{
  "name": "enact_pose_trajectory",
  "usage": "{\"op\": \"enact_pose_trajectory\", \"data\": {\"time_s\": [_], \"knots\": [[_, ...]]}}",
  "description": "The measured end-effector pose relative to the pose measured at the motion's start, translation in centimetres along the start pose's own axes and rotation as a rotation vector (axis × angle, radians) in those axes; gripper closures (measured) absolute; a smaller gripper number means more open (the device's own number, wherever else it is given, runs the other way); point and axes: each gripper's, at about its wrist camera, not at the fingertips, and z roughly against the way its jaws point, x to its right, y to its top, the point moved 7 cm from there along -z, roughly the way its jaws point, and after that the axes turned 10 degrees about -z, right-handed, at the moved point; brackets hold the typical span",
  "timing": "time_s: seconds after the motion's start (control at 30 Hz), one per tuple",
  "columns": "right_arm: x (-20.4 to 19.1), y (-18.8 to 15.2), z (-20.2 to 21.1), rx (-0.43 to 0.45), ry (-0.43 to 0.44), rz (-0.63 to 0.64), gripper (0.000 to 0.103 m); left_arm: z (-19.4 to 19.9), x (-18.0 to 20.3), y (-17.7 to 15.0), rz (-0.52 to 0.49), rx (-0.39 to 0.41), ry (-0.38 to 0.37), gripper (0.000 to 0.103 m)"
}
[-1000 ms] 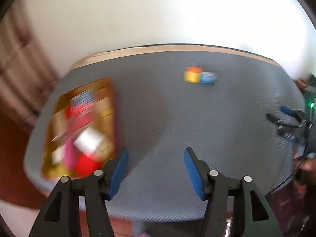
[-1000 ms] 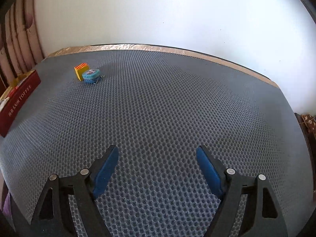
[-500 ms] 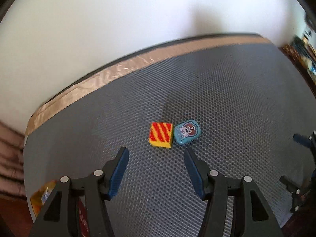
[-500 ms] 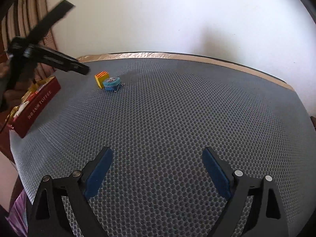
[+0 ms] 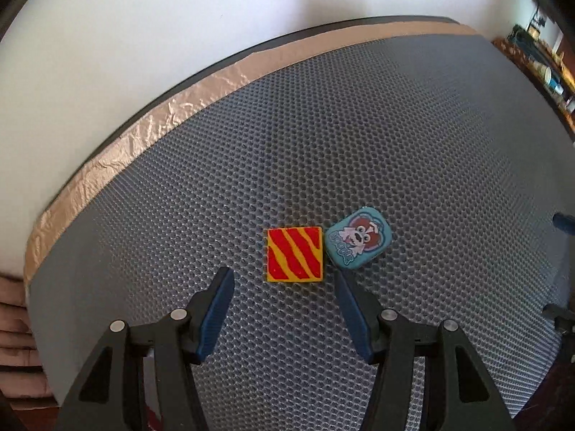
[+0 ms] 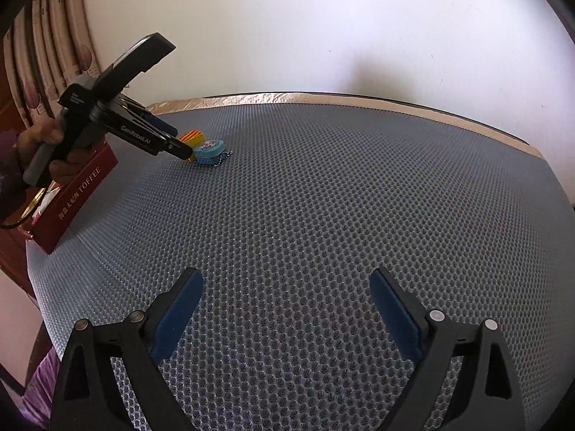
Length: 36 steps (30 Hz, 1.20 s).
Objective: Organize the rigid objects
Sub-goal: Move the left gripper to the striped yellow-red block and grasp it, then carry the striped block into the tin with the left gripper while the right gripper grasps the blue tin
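A square block with red and yellow stripes [image 5: 294,254] lies on the grey honeycomb mat [image 5: 395,143]. A small teal tin with a cartoon animal [image 5: 358,237] touches its right side. My left gripper [image 5: 284,280] is open and empty, just short of the striped block, jaws on either side of its near edge. In the right wrist view the left gripper [image 6: 179,145] reaches over the striped block [image 6: 192,136] and the teal tin [image 6: 210,149]. My right gripper [image 6: 285,287] is open and empty over the mat near the front.
A red box marked TOFFEE [image 6: 77,194] with several items in it stands at the mat's left edge. A strip of tan tape [image 5: 143,136] runs along the mat's far edge by the white wall. The right gripper's tips [image 5: 562,222] show at the right.
My left gripper swung from the red box to the two small objects and closed in on the striped block. My right gripper stayed low over the front of the mat.
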Motion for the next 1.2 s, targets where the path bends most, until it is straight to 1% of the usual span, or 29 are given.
{"op": "enact_pose_trajectory", "data": {"time_s": [0.1,0.27,0.3,0.33,0.37,0.4,0.53,0.57,0.67,0.77,0.83,0.87,0.9,0.97,1.03,1.1,1.13,1.2], "knots": [[0.0,-0.1,-0.3,-0.016,-0.002,-0.003,0.009,-0.5,-0.9,0.3,0.017,0.033,-0.024,0.043],[-0.2,0.0,-0.5,-0.023,0.0,-0.003,0.009,-2.1,-1.3,0.8,0.024,0.016,-0.055,0.044],[-0.2,0.0,-0.6,-0.026,0.001,-0.003,0.009,-3.0,-1.7,0.9,0.023,0.012,-0.058,0.046],[-0.1,-0.1,-0.5,-0.027,0.001,-0.003,0.009,-3.5,-1.9,1.0,0.022,0.007,-0.051,0.052],[-0.2,-0.1,-0.6,-0.031,0.001,-0.003,0.009,-3.8,-1.9,1.0,0.022,0.004,-0.057,0.069],[-0.2,-0.1,-0.6,-0.035,0.002,-0.003,0.009,-3.7,-1.9,1.2,0.041,0.025,-0.088,0.073],[-0.2,-0.1,-1.0,-0.049,0.0,-0.003,0.009,-3.8,-2.0,1.0,0.077,0.036,-0.047,0.073],[-0.3,-0.1,-1.0,-0.047,0.001,-0.004,0.009,-3.6,-1.9,0.6,0.099,0.04,-0.035,0.073],[-0.2,0.1,-0.6,-0.035,0.014,-0.01,0.009,-2.4,-1.7,-1.3,0.213,0.066,-0.026,0.073],[-1.1,0.6,-0.6,-0.05,0.066,0.035,0.009,-0.2,-0.6,-4.2,0.336,0.107,-0.07,0.073],[-2.3,1.6,-0.8,-0.052,0.095,0.086,0.009,1.3,0.2,-5.6,0.373,0.131,-0.079,0.073],[-3.0,2.2,-1.0,-0.047,0.114,0.104,0.009,2.0,0.7,-6.5,0.395,0.146,-0.096,0.073],[-3.8,3.2,-1.1,-0.035,0.138,0.124,0.009,2.9,1.1,-7.5,0.419,0.159,-0.115,0.073],[-5.0,4.8,-1.9,-0.026,0.164,0.158,0.009,4.3,1.6,-8.9,0.452,0.178,-0.123,0.073],[-6.3,6.7,-3.5,-0.026,0.176,0.202,0.009,5.7,2.1,-10.3,0.474,0.188,-0.124,0.073],[-7.5,8.3,-4.9,-0.032,0.19,0.239,0.009,7.0,1.9,-11.8,0.499,0.2,-0.107,0.073],[-8.0,9.0,-5.8,-0.037,0.189,0.259,0.009,7.8,2.6,-12.3,0.508,0.206,-0.1,0.073],[-8.9,10.0,-7.2,-0.044,0.175,0.3,0.009,9.0,2.6,-13.5,0.536,0.211,-0.089,0.073]]}}
